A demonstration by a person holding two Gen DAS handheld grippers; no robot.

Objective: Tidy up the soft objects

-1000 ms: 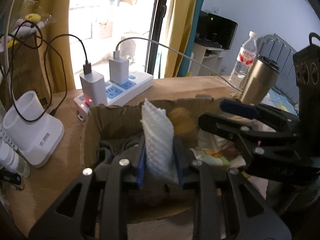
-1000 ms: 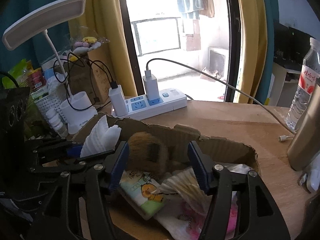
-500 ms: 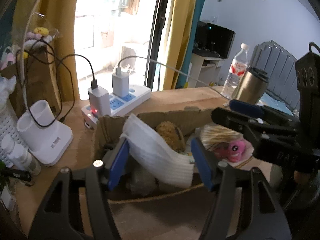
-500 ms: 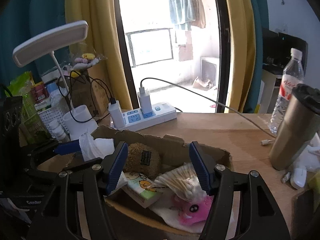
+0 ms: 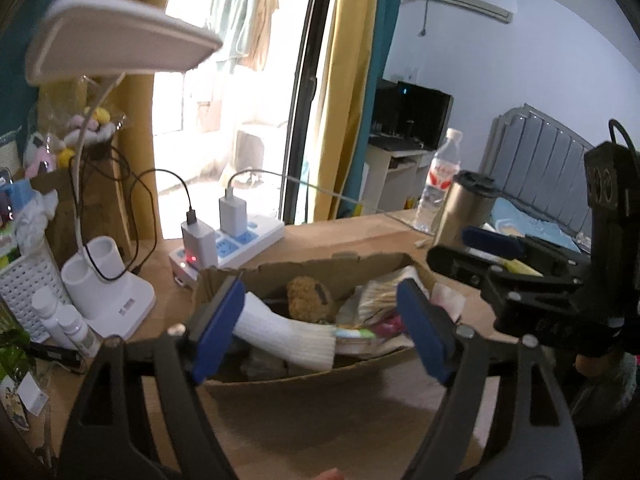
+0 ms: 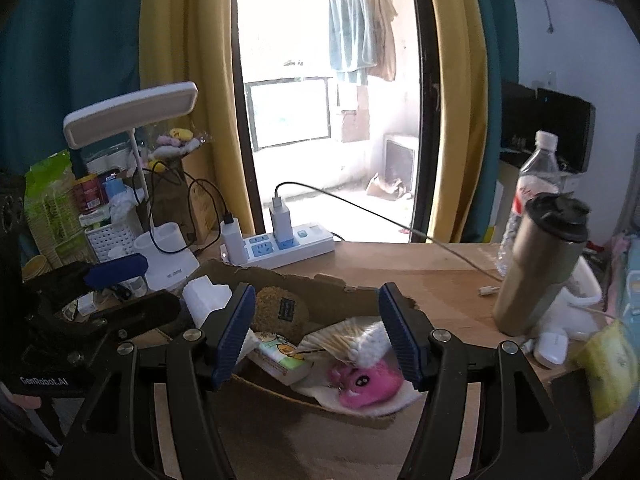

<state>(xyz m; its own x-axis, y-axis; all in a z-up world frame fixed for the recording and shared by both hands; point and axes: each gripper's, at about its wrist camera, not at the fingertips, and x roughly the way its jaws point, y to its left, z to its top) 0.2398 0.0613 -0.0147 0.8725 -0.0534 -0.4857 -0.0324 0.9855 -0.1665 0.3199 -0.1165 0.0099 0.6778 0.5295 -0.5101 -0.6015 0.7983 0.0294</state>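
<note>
Left gripper (image 5: 320,326) jaws opening, pads clear of white foam sleeve (image 5: 280,330) lying in cardboard box (image 5: 316,272) just ahead. Right gripper (image 6: 318,332) wide, empty, above same box: brown plush (image 6: 280,312), cotton swabs (image 6: 348,340), pink toy (image 6: 370,380) below. Beyond box: power strip (image 6: 288,244). Right of right gripper: steel tumbler (image 6: 536,268), water bottle (image 6: 536,176). Left: desk lamp (image 6: 132,116).

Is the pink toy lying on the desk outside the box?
No, the pink toy lies inside the cardboard box, next to a bag of cotton swabs.
</note>
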